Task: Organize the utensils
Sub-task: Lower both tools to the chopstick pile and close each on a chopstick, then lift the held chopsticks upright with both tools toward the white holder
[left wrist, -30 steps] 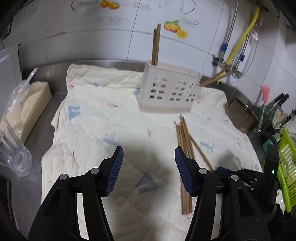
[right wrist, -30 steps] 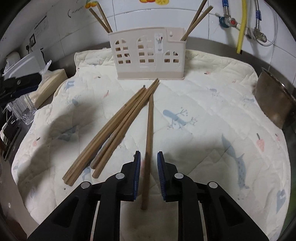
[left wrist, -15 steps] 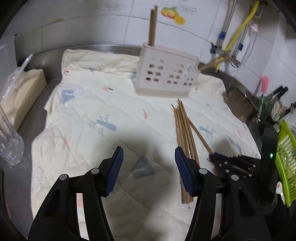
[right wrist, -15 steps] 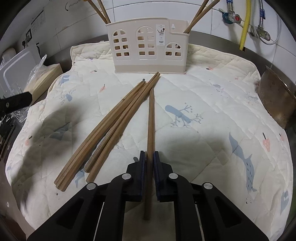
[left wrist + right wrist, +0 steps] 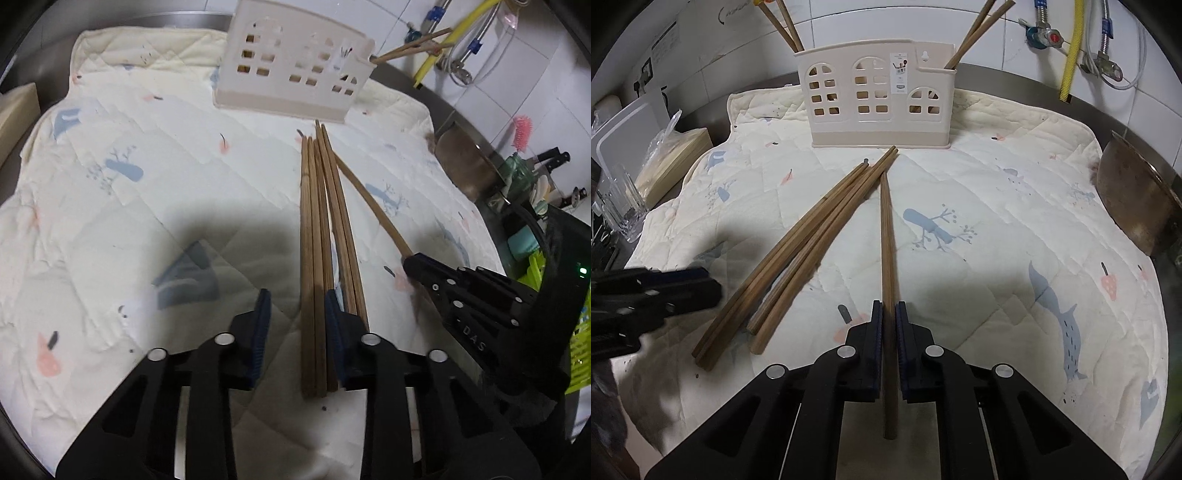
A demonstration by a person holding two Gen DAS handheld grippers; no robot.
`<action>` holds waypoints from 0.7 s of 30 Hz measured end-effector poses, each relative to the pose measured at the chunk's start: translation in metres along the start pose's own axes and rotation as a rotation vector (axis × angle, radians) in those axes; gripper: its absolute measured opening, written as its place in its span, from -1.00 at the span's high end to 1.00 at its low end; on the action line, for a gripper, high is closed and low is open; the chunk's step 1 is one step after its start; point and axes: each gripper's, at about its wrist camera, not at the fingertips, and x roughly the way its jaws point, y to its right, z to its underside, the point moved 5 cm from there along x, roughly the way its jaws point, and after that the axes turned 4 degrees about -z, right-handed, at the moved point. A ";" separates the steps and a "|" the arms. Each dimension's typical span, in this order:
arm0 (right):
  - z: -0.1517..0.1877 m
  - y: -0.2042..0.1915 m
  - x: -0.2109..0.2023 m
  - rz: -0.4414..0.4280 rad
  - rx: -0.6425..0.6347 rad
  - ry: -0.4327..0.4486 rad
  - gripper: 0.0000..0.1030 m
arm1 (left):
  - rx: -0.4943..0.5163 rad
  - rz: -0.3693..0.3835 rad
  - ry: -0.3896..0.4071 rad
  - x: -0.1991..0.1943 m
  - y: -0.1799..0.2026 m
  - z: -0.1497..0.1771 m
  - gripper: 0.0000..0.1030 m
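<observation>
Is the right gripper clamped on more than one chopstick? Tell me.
No: the right gripper is shut on a single chopstick, while the other chopsticks lie apart on the quilted mat.

the right gripper (image 5: 889, 328) sits low & level, jaws pinched nearly together w/ only a thin gap. the left gripper (image 5: 297, 325) is also low, angled fwd, jaws parted approx halfway, blue pads (image 5: 263, 314) facing each other.
</observation>
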 end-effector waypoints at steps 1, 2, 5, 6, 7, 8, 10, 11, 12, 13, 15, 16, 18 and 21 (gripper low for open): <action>0.000 0.001 0.000 -0.002 0.002 0.000 0.87 | -0.002 0.000 -0.003 0.001 0.000 0.000 0.53; 0.000 0.000 0.000 -0.002 0.003 0.000 0.87 | -0.001 -0.001 -0.005 0.003 0.001 -0.001 0.57; 0.001 0.001 0.001 -0.005 0.006 -0.001 0.87 | 0.001 -0.004 -0.010 0.006 0.002 -0.003 0.64; 0.001 0.001 0.001 -0.007 0.007 -0.001 0.87 | 0.003 -0.008 -0.011 0.006 0.002 -0.004 0.68; 0.001 0.001 0.001 -0.008 0.007 -0.001 0.87 | 0.009 -0.009 -0.014 0.007 0.002 -0.005 0.68; 0.001 0.001 0.001 -0.010 0.009 -0.001 0.86 | 0.015 -0.014 -0.016 0.007 0.002 -0.005 0.68; 0.001 0.002 0.001 -0.011 0.009 -0.001 0.86 | 0.038 -0.031 -0.018 0.008 0.005 -0.005 0.68; 0.001 0.001 0.001 -0.011 0.008 -0.001 0.86 | 0.043 -0.038 -0.018 0.008 0.006 -0.006 0.68; 0.001 0.001 0.001 -0.010 0.009 0.000 0.86 | 0.043 -0.042 -0.019 0.008 0.006 -0.006 0.68; 0.001 0.001 0.001 -0.011 0.011 0.000 0.86 | 0.040 -0.044 -0.021 0.009 0.006 -0.007 0.68; 0.001 0.001 0.000 -0.009 0.010 0.000 0.86 | 0.034 -0.048 -0.021 0.009 0.004 -0.007 0.68; 0.001 0.001 0.000 -0.008 0.009 -0.001 0.86 | 0.035 -0.052 -0.020 0.009 0.004 -0.007 0.68; 0.000 0.002 0.001 -0.007 0.007 -0.001 0.86 | 0.055 -0.083 -0.015 0.010 0.008 -0.008 0.70; 0.001 0.001 0.001 -0.004 0.005 0.000 0.86 | 0.085 -0.124 -0.018 0.015 0.012 -0.010 0.74</action>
